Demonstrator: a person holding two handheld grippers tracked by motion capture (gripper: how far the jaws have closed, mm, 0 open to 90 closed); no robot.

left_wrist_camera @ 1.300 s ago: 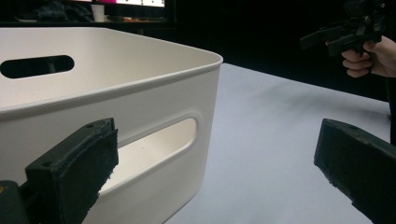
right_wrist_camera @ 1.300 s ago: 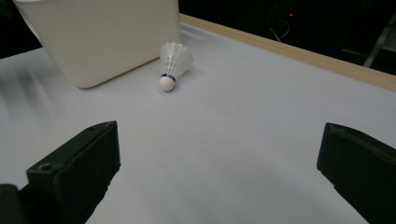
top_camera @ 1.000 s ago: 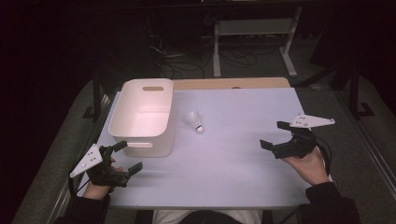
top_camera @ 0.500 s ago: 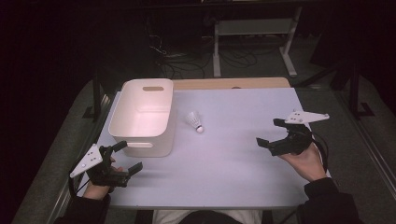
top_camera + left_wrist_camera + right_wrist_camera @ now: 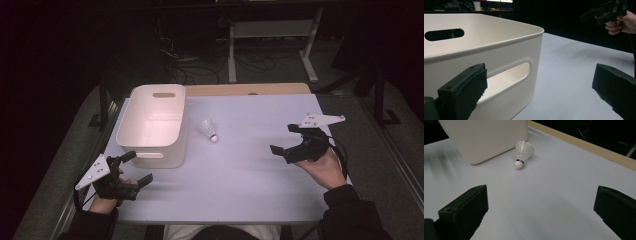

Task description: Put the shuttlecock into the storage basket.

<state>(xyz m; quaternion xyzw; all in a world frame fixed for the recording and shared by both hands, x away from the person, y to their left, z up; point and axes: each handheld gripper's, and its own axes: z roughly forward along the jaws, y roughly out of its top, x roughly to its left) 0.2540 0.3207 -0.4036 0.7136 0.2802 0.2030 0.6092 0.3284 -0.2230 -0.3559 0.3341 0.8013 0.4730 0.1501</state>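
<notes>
Right gripper (image 5: pixel 283 139) spread wide, lining up on the shuttlecock (image 5: pixel 209 131).
We judge the reach is under way: the shuttlecock lies on the worktop (image 5: pixel 240 170) ahead of our right gripper, apart from it, just beside the white bin (image 5: pixel 152 125). Next we need to close the gap and pinch it. Our left gripper (image 5: pixel 134 169), also spread and holding nothing, waits near the bin's near wall.

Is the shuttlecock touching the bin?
Apart. The right gripper view shows bare table between the shuttlecock and the bin; the high view agrees.
</notes>
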